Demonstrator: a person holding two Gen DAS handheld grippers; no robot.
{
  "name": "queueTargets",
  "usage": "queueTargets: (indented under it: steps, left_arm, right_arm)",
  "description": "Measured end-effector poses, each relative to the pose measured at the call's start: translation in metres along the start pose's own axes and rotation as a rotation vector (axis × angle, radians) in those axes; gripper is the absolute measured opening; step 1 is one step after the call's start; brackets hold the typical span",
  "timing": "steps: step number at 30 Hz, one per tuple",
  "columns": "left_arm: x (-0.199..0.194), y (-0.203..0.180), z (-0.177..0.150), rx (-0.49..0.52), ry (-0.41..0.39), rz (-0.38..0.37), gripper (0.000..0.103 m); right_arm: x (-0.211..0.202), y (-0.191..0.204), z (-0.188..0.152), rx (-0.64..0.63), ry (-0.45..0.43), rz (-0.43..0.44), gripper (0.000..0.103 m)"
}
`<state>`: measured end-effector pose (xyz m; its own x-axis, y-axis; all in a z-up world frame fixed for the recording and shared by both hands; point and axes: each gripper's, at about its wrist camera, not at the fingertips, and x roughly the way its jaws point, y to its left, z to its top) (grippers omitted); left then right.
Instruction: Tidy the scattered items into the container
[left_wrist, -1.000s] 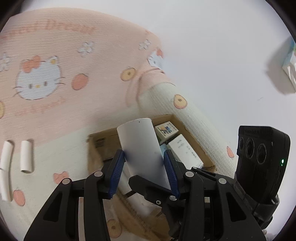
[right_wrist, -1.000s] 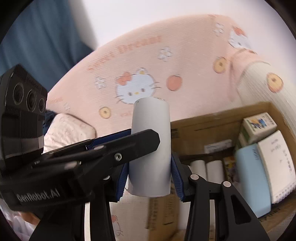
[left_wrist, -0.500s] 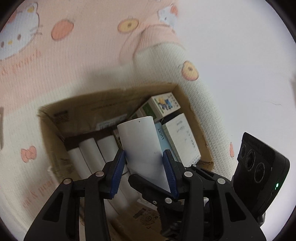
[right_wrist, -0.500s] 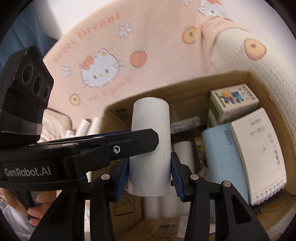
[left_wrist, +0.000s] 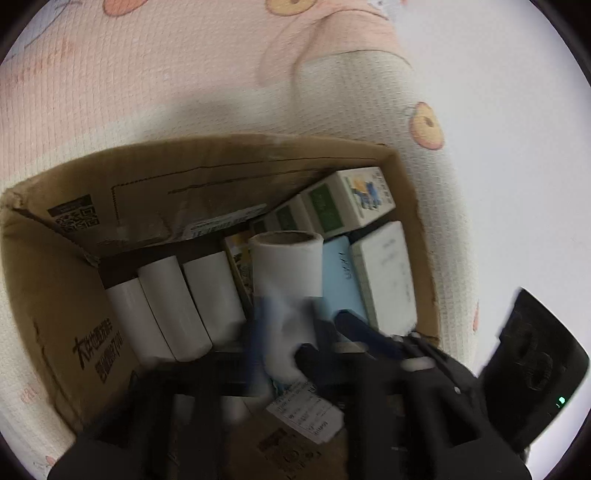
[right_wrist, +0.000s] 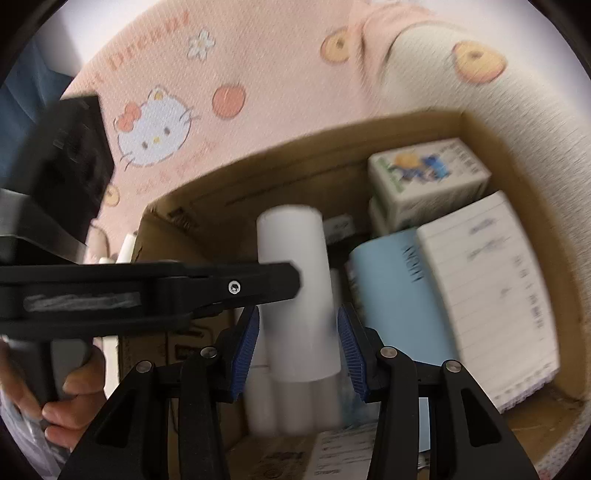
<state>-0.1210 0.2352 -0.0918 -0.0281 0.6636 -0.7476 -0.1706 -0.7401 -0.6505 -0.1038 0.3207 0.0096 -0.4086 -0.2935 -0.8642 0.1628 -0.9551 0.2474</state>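
Right wrist view: a white roll (right_wrist: 295, 295) is clamped between the blue pads (right_wrist: 245, 347) of the right gripper (right_wrist: 297, 347). It's hung just above the open cardboard box (right_wrist: 314, 166), over the rolls already laid there. From the left wrist a roll is seen between the left gripper (left_wrist: 306, 332) fingers too. That end is smeared with blur, so its grip can't be called, nor whether it's the same roll.

Probably best if the roll is tipped flat and lined up with the row along the left side before it's let go, without the light blue book (left_wrist: 338, 280) being knocked. Dropped end-on, it'd likely topple onto the books.

Count, as far as can be made out:
- three rolls (left_wrist: 173, 302) lying side by side in the box
- two small printed cartons (left_wrist: 347, 199) stacked in the far corner
- one blue book
- one white notebook (left_wrist: 388, 273)
- one box

One more roll (right_wrist: 127, 243) seems left out on the pink blanket (right_wrist: 258, 55), beside the box wall.
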Motion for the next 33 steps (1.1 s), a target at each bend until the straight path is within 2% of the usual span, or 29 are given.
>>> queueTargets:
  steps: [2,4,7,10,14,15,16,19,20,21,24,28,33]
  left_arm:
    - [0.004,0.004,0.002,-0.018,0.009,-0.002,0.004]
    - [0.008,0.001,0.004,0.004,0.0,0.018,0.004]
    - [0.014,-0.002,0.005,0.021,0.006,0.062,0.004]
    - [0.011,0.0,0.005,0.016,0.014,0.066,0.004]
    - [0.008,-0.001,0.002,-0.005,0.026,0.14,0.004]
    - [0.007,-0.001,0.001,-0.006,0.037,0.145,0.006]
    - [0.007,-0.001,0.0,-0.012,0.048,0.152,0.006]
    - [0.007,0.0,-0.003,-0.01,0.074,0.179,0.01]
    - [0.007,0.0,-0.004,-0.013,0.081,0.191,0.016]
    - [0.011,-0.001,-0.002,-0.012,0.089,0.202,0.026]
    - [0.022,-0.009,-0.003,0.004,0.114,0.247,0.053]
    - [0.045,-0.007,-0.007,-0.045,0.177,0.382,0.056]
    - [0.063,0.003,-0.008,-0.076,0.179,0.461,0.056]
  right_arm:
    - [-0.006,-0.003,-0.001,-0.025,-0.014,-0.025,0.041]
    - [-0.012,-0.004,-0.006,-0.044,-0.041,-0.036,0.041]
    - [-0.013,-0.003,-0.011,-0.083,-0.033,-0.081,0.035]
    - [-0.017,-0.006,-0.014,-0.087,-0.027,-0.067,0.035]
    - [-0.018,-0.011,-0.015,-0.092,-0.003,-0.095,0.035]
    - [-0.018,-0.011,-0.011,-0.086,0.008,-0.09,0.03]
    - [-0.014,-0.012,-0.009,-0.072,0.034,-0.073,0.022]
    - [-0.005,-0.019,-0.004,0.001,0.125,-0.035,0.012]
    - [-0.003,-0.021,-0.001,0.017,0.147,-0.002,0.011]
    - [-0.003,-0.021,0.001,0.022,0.151,0.011,0.011]
    - [-0.009,-0.023,0.007,0.021,0.137,-0.049,0.011]
    - [-0.02,-0.028,0.015,0.027,0.109,-0.086,0.011]
    - [-0.029,-0.034,0.015,0.053,0.095,-0.084,0.012]
